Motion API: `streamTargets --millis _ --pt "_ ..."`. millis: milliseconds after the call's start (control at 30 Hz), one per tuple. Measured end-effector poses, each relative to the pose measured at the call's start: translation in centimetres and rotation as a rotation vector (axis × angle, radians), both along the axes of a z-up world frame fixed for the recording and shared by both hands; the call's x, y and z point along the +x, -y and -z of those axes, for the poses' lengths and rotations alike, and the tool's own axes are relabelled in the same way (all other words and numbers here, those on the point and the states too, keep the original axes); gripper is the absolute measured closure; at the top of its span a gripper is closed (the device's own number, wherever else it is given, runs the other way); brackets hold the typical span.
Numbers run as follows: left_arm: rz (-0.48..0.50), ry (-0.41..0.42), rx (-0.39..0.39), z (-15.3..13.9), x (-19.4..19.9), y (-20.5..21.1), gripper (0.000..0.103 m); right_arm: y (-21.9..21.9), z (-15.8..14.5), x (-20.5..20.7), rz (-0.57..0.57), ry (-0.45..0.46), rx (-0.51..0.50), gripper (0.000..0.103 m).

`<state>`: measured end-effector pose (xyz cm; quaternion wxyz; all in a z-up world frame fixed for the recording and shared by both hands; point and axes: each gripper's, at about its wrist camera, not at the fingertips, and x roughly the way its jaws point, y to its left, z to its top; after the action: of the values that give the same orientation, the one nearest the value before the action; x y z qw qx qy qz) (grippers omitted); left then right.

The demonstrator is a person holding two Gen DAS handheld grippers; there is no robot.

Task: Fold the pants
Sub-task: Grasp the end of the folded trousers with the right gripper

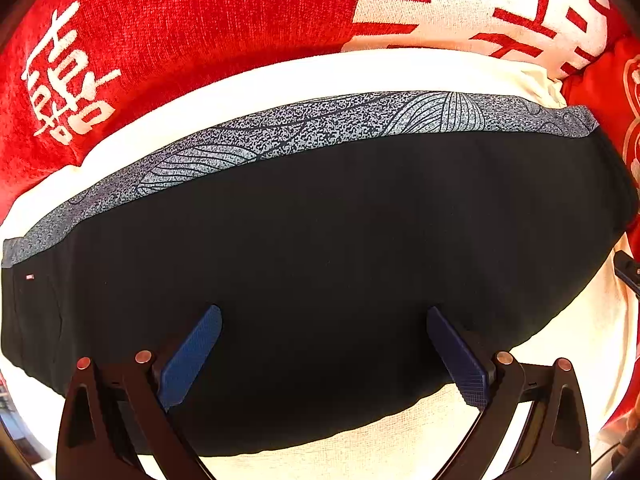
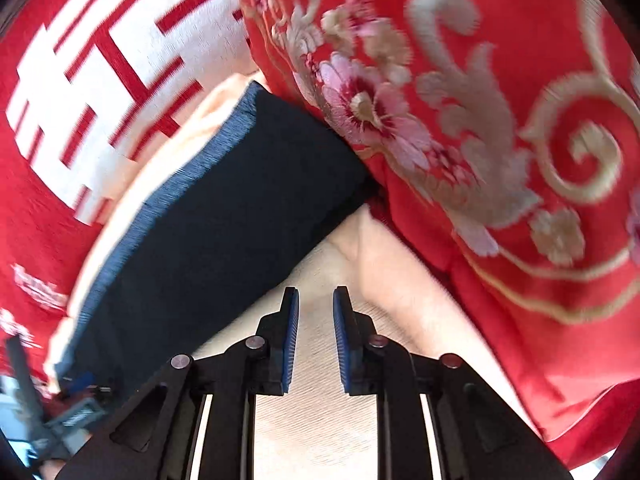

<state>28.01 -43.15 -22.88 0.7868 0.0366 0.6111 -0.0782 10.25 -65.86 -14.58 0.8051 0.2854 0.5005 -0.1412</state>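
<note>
While the pants are lying as a compact dark block on the cream sheet, I am looking down on them through the left tool, whose pads are standing wide apart with nothing between them, hanging straight over the near edge of the fold. The patterned grey waistband is running along the far side, so the block's long axis is lying across my left view, from side to side. Through the right camera the picture is smearing, but I am seeing the pants off to the left and ahead of the right tool, which is standing over bare sheet just beside the block's near short end; its pads are nearly closed, a narrow gap showing between them, and they are gripping nothing. Red cushions are crowding the far side, one with white lettering and one embroidered with flowers. I am judging the left tool the nearer one, already above the cloth, while the right would have to travel leftward to reach that end. The fold is looking close to finished, as far as I can judge.
</note>
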Motion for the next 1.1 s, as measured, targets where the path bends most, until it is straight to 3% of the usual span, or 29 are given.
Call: streamTargets --millis 267,500,667,933,1033,1100 --pt "-0.002 0.000 0.006 0.1 0.2 0.1 0.000 -0.9 1.2 -0.1 0.008 0.068 0.187 0.082" --pt "0.002 0.008 -0.011 0.2 0.2 0.1 0.000 -0.9 2.3 -0.5 0.036 0.127 0.312 0.066" --pt "0.006 0.023 -0.013 0.3 0.0 0.1 0.000 -0.1 3.4 -0.2 0.099 0.229 0.415 0.064" --pt "0.021 0.046 -0.024 0.5 -0.8 -0.1 0.000 -0.6 3.8 1.5 0.144 0.351 0.356 0.064" --pt "0.025 0.038 -0.024 0.4 -0.7 -0.2 0.000 -0.2 3.8 3.0 0.168 0.347 0.382 0.061" --pt "0.018 0.027 -0.016 0.1 -0.5 -0.2 0.000 0.1 3.7 3.6 0.187 0.305 0.410 0.067"
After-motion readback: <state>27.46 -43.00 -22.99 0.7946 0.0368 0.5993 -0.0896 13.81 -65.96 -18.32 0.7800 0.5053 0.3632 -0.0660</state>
